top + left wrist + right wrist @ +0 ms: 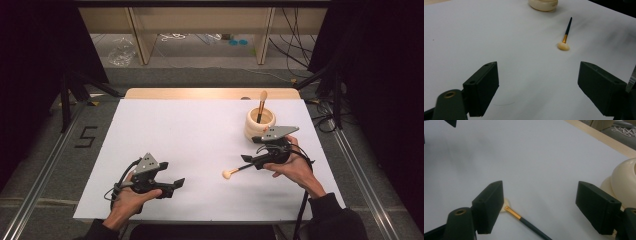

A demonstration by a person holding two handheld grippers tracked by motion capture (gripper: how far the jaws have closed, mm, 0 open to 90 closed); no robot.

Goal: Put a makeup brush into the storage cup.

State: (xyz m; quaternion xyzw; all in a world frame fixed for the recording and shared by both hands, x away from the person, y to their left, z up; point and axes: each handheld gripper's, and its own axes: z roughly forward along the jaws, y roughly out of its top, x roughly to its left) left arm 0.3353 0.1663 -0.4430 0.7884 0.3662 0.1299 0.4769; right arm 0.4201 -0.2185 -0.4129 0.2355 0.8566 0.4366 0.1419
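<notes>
A person's right gripper (248, 165) hangs low over the white table (200, 130) near its right edge, jaws spread wide and gripping nothing, straddling a loose makeup brush (235, 171) that lies flat with its pale bristle head toward the table's middle. Just behind it, toward the far right corner, a cream holder (260, 122) stands with a second brush (261, 106) upright inside. Near the front left corner, the left gripper (176, 186) is also spread and empty.

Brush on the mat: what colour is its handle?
Dark handle, gold ferrule, on the brush; left gripper view shows it best.
</notes>
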